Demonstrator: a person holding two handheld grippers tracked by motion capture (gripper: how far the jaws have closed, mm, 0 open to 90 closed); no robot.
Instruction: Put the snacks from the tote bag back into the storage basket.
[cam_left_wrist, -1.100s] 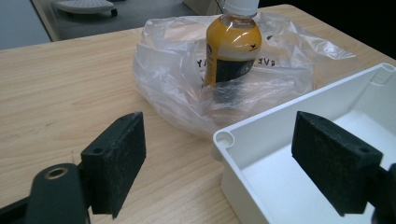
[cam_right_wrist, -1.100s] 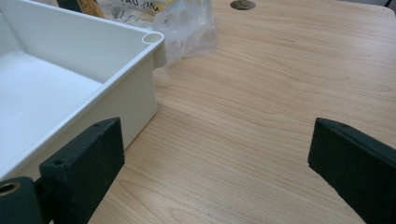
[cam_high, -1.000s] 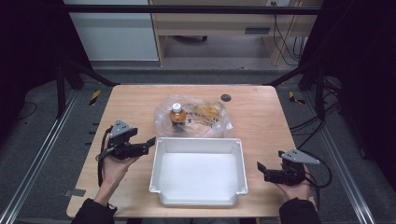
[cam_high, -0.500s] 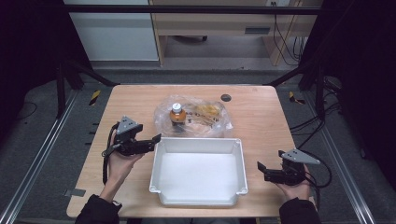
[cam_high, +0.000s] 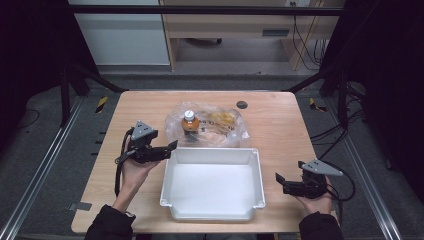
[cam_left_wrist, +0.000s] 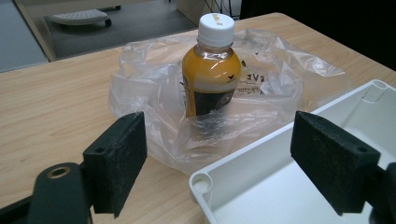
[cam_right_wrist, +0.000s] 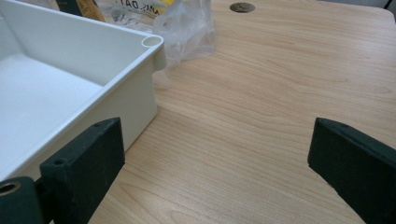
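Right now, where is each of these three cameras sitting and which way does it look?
High view: above the person's side, looking forward and down on the table; both forearms show, with the left gripper and right gripper.
Left gripper view: rides the left gripper, facing the bottle in the plastic bag; its black fingers show, spread apart.
Right gripper view: rides the right gripper, low over the wood; its fingers show, spread apart.
Shared: all three see the white tray.
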